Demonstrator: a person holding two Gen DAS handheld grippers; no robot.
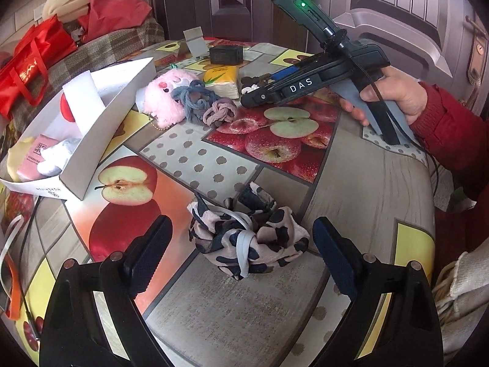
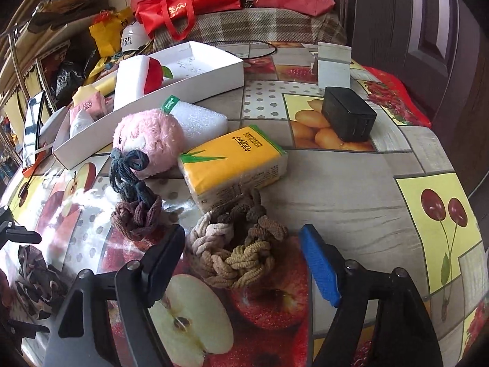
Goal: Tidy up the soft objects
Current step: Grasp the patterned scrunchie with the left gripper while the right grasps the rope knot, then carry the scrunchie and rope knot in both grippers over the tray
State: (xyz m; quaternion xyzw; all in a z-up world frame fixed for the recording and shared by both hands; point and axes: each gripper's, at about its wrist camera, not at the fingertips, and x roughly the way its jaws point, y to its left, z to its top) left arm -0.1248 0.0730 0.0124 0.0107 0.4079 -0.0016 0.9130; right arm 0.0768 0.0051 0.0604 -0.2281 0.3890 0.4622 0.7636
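Both claws tilt down toward the bench (image 1: 214,305). The left claw (image 1: 241,244) stands open around a patterned fabric scrunchie (image 1: 247,238), its pads not touching it. The right claw (image 2: 243,263), gripped by a hand (image 1: 394,98) in a red sleeve, stands open around a bundle of braided hair ties (image 2: 235,250), pads apart from it. Far left sits a white box (image 2: 183,70); its contents are partly hidden. A pink plush (image 2: 146,140) lies near it, beside a yellow tissue pack (image 2: 232,159).
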